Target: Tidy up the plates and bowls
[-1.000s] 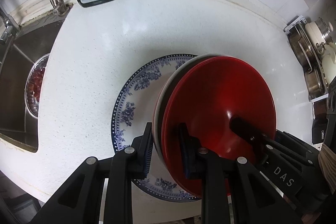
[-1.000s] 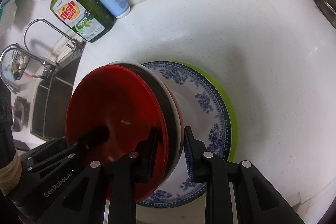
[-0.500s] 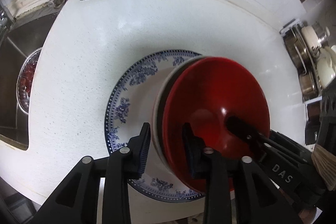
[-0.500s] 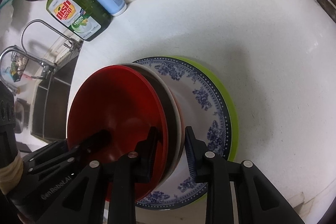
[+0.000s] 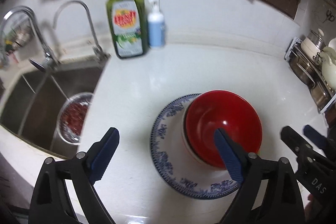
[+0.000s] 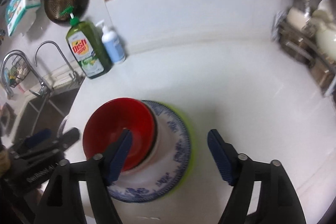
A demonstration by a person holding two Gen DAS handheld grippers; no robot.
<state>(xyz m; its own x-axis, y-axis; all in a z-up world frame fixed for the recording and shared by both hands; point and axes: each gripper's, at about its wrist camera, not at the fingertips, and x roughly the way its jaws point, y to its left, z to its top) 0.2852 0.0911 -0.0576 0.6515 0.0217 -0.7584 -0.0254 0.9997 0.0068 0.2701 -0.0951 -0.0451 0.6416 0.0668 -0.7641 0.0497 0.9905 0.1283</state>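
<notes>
A red bowl (image 5: 229,123) sits nested in a white bowl (image 5: 184,133) on a blue-patterned plate (image 5: 168,152). In the right wrist view the red bowl (image 6: 117,129) and the patterned plate (image 6: 178,140) rest on a green plate (image 6: 192,140). My left gripper (image 5: 166,150) is open and empty, raised above the stack. My right gripper (image 6: 170,150) is open and empty, also above it. Each gripper shows at the edge of the other's view.
A steel sink (image 5: 33,98) with a strainer bowl (image 5: 73,117) and taps lies to the left. A green dish soap bottle (image 5: 127,26) and a blue bottle (image 5: 156,28) stand at the back wall. A rack of pots (image 5: 315,68) stands at the right.
Both grippers let go of the bowl rims, opened wide and pulled up and back. The stacked bowls now rest on the patterned plate.
</notes>
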